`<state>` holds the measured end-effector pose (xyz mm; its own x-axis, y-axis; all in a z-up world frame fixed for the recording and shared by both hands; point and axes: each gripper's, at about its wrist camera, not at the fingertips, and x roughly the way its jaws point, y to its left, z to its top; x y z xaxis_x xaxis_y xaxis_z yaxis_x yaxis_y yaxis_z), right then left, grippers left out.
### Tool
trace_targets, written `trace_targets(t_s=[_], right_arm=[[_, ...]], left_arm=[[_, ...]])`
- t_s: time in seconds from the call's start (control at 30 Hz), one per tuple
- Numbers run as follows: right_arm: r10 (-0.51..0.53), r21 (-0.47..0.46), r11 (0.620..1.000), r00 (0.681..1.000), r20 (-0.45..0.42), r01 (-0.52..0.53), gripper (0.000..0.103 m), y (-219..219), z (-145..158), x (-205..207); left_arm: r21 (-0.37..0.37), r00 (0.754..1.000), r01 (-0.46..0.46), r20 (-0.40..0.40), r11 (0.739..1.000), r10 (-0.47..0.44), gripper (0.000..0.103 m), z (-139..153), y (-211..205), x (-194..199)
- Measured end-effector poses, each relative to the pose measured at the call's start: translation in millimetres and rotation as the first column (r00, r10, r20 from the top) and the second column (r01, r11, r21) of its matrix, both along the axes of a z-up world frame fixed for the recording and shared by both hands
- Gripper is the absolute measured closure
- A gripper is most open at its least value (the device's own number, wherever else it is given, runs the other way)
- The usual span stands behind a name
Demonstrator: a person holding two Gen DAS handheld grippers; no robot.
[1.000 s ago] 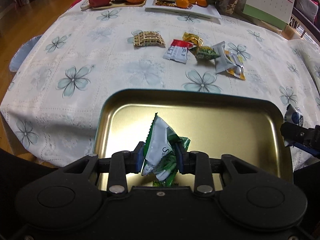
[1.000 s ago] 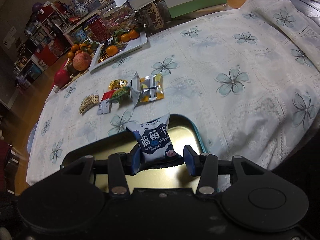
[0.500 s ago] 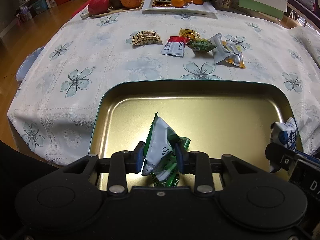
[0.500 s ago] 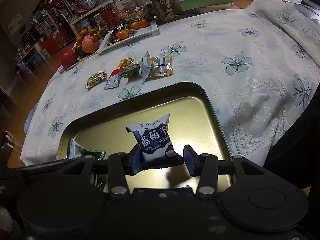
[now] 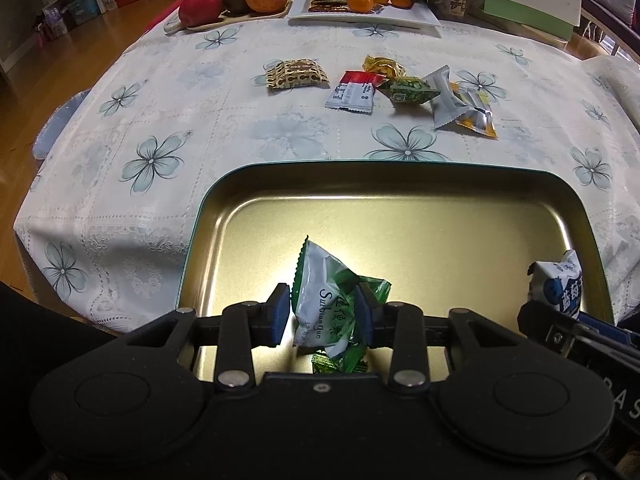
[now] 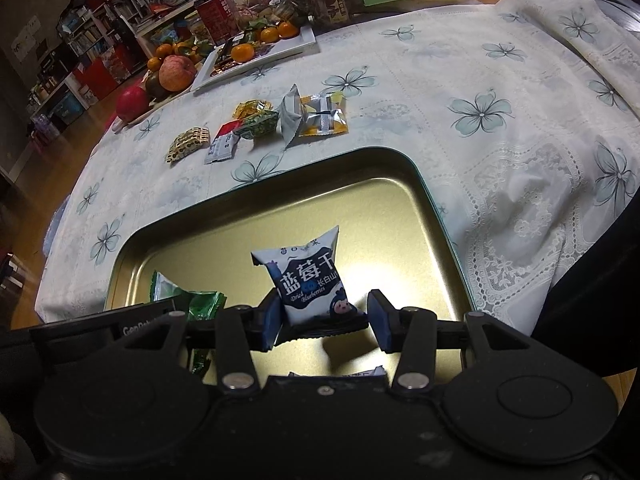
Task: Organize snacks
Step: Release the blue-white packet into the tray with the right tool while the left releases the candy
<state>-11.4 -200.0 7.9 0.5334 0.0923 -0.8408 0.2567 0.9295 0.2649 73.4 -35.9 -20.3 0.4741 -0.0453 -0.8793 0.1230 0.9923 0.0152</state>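
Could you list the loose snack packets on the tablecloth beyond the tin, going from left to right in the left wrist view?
Brown patterned packet → red-and-white packet → green candy → silver packet → yellow-and-silver packet

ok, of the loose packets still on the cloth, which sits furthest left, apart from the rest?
The gold-and-brown patterned packet. It lies alone; the red-white, gold, green and silver ones cluster together to its right.
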Motion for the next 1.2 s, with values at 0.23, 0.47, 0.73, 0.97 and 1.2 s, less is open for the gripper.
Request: trace_targets(t_s=[0.23, 0.47, 0.73, 0.97, 1.2], right_arm=[[0.023, -0.021, 1.0, 1.0, 0.007, -0.023, 0.053, 4.6, 1.1, -0.1], [0.033, -0.04, 0.999, 0.999, 0.02, -0.032, 0.053, 6.9, 3.2, -0.5], [0.011, -0.031, 0.999, 1.0, 0.011, -0.011, 0.053, 3.8, 1.7, 0.0], [0.009, -0.035, 0.999, 1.0, 0.01, -0.008, 0.053, 3.8, 1.7, 0.0], [0.004, -0.03, 1.0, 1.0, -0.008, -0.005, 0.053, 2.3, 2.1, -0.3]], left_arm=[[0.005, 1.0, -0.007, -0.012, 1.0, 0.007, 0.058, -2.3, 0.4, 0.9], [0.01, 1.0, -0.006, -0.021, 1.0, 0.007, 0.057, -3.8, 0.2, 0.4], [0.016, 0.998, -0.003, -0.058, 1.0, 0.004, 0.057, -5.8, 0.2, 0.5], [0.004, 0.995, -0.008, -0.103, 1.0, 0.008, 0.057, -7.4, 3.0, 0.5], [0.009, 0.986, 0.015, -0.167, 1.0, -0.014, 0.057, -9.0, 1.7, 0.5]])
